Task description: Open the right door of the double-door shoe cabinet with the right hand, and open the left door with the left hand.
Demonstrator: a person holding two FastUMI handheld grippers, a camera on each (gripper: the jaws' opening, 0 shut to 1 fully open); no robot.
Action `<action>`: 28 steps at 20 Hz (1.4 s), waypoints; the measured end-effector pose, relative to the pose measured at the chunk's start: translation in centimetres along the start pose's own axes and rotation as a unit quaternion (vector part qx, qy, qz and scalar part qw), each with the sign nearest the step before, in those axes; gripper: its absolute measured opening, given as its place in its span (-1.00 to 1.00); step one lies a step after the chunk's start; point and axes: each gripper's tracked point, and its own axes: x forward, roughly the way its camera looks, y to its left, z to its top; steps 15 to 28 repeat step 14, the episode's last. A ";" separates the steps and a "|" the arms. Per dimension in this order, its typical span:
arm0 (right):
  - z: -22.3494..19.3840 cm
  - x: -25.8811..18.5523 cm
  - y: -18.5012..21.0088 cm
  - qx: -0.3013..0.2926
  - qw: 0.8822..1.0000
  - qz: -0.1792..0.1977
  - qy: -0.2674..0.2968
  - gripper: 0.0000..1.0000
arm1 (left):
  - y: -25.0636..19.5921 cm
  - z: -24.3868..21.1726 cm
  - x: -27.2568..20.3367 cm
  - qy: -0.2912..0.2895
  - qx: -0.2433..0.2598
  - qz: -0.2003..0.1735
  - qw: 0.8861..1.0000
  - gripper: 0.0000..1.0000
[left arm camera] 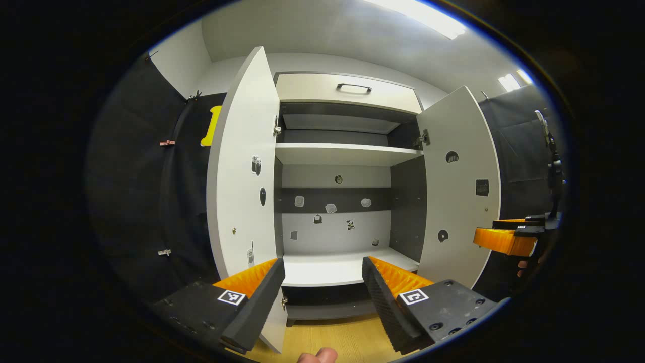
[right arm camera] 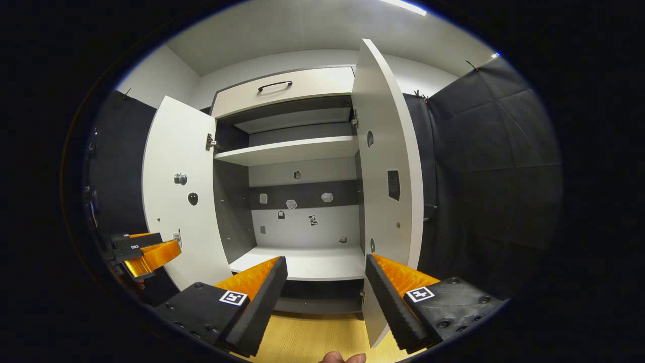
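I see the shoe cabinet (left arm camera: 342,201) in front of me with both doors swung out. In the left gripper view, the left door (left arm camera: 242,166) stands open just beside my left gripper (left arm camera: 322,280), whose jaws are apart and hold nothing. In the right gripper view, the right door (right arm camera: 388,166) is open near my right gripper (right arm camera: 325,280), jaws also apart and empty. The shelves (left arm camera: 347,153) inside are bare, above them a drawer (left arm camera: 347,92) with a dark handle.
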 end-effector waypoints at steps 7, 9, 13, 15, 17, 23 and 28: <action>0.0 -0.2 -0.1 0.000 1.000 0.000 0.001 0.96 | -0.2 0.1 -0.1 0.001 0.002 0.000 1.000 0.89; 0.0 -0.2 -0.2 0.000 1.000 -0.001 0.001 0.96 | -0.2 0.2 -0.1 0.000 0.003 0.000 1.000 0.89; 0.1 -0.3 -0.2 0.000 1.000 -0.001 0.000 0.96 | -0.1 0.4 -0.2 -0.002 0.006 0.001 1.000 0.89; 0.1 -0.3 -0.2 -0.001 1.000 -0.001 0.000 0.96 | 0.0 0.5 -0.2 -0.003 0.007 0.001 1.000 0.89; 0.1 -0.3 -0.2 -0.001 1.000 -0.001 0.000 0.96 | 0.0 0.5 -0.2 -0.003 0.007 0.001 1.000 0.89; 0.1 -0.3 -0.2 -0.001 1.000 -0.001 0.000 0.96 | 0.0 0.5 -0.2 -0.003 0.007 0.001 1.000 0.89; 0.1 -0.3 -0.2 -0.001 1.000 -0.001 0.000 0.96 | 0.0 0.5 -0.2 -0.003 0.007 0.001 1.000 0.89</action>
